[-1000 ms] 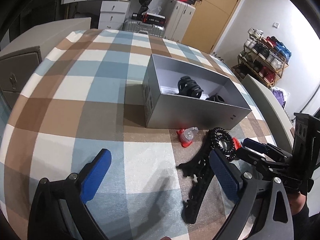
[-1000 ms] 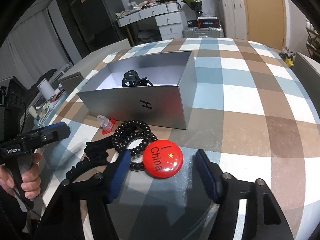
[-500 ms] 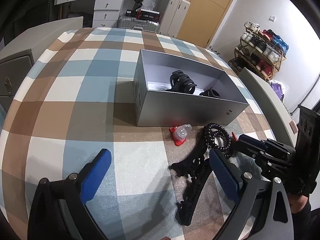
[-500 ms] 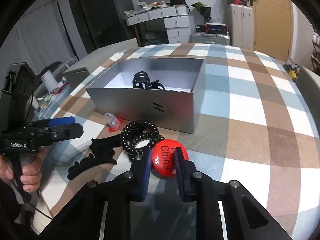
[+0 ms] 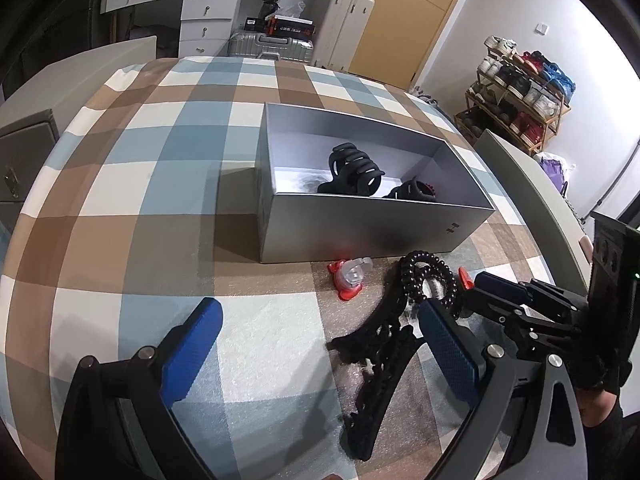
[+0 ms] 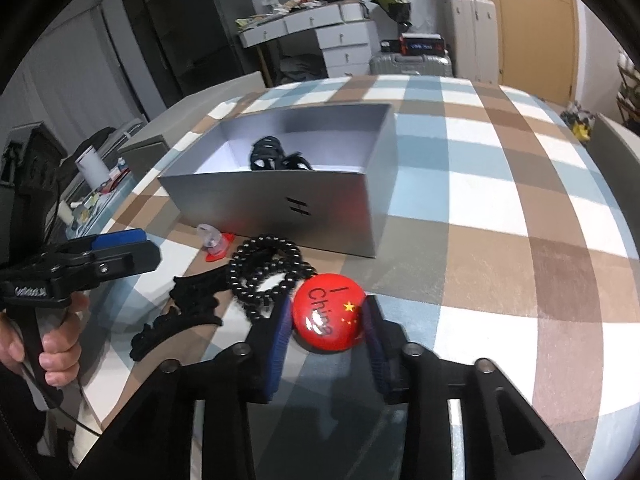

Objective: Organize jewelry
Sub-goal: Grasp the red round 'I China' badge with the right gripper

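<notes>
A counter under a brown, blue and white checked cloth (image 6: 500, 184) carries an open silver cardboard box (image 6: 280, 204), a black beaded bracelet (image 6: 268, 272), a round red badge (image 6: 328, 316), black toothed hair clips (image 5: 384, 360) and a small red-and-clear clip (image 5: 350, 278).

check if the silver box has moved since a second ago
No. The silver box sits on the same checks of the tablecloth, its near corner unshifted.

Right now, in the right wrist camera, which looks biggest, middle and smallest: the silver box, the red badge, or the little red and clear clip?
1. Silver box, biggest by far.
2. Red badge, though it sits nearest the camera, between the right gripper's fingers, so it looks enlarged.
3. Red and clear clip, smallest.
</notes>
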`<action>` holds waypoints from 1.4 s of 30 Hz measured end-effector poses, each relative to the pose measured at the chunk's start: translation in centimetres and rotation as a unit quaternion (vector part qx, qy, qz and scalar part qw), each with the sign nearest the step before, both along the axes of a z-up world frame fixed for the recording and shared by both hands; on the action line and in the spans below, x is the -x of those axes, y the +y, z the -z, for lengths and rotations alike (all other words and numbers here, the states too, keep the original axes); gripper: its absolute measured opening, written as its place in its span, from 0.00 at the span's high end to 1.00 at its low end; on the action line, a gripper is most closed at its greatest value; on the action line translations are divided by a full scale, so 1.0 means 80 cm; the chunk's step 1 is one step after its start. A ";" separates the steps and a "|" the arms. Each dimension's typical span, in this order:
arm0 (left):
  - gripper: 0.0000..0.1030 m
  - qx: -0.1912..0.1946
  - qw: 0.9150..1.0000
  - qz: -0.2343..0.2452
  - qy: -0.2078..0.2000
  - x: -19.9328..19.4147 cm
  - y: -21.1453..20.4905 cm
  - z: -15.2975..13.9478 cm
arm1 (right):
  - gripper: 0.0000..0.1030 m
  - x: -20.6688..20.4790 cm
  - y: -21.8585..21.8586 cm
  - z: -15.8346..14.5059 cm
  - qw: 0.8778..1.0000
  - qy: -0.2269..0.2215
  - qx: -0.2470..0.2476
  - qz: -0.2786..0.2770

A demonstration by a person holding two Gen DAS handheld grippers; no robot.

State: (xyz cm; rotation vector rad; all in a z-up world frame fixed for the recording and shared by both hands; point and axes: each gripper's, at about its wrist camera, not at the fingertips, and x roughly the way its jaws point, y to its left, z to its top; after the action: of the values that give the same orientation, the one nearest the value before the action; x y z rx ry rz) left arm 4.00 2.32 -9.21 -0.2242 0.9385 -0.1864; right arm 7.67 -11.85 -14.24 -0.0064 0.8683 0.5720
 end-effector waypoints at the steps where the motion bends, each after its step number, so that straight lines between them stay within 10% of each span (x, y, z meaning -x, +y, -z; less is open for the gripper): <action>1: 0.07 0.000 1.000 0.001 0.001 -0.001 0.000 0.001 | 0.60 -0.003 -0.002 0.002 1.000 0.006 -0.002 0.001; 33: 0.07 0.058 0.997 0.042 0.004 -0.027 -0.015 0.007 | 0.81 0.013 0.006 -0.007 0.998 -0.037 0.024 -0.039; 42: 0.45 0.035 0.997 0.058 0.027 -0.037 -0.026 0.014 | 0.92 0.026 0.003 -0.016 0.997 -0.065 0.029 -0.040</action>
State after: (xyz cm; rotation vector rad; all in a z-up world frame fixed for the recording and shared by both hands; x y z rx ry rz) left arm 6.98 0.27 -10.35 -0.2392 0.9998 -0.3225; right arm 5.62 -11.62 -12.93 -0.1310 0.7600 0.6136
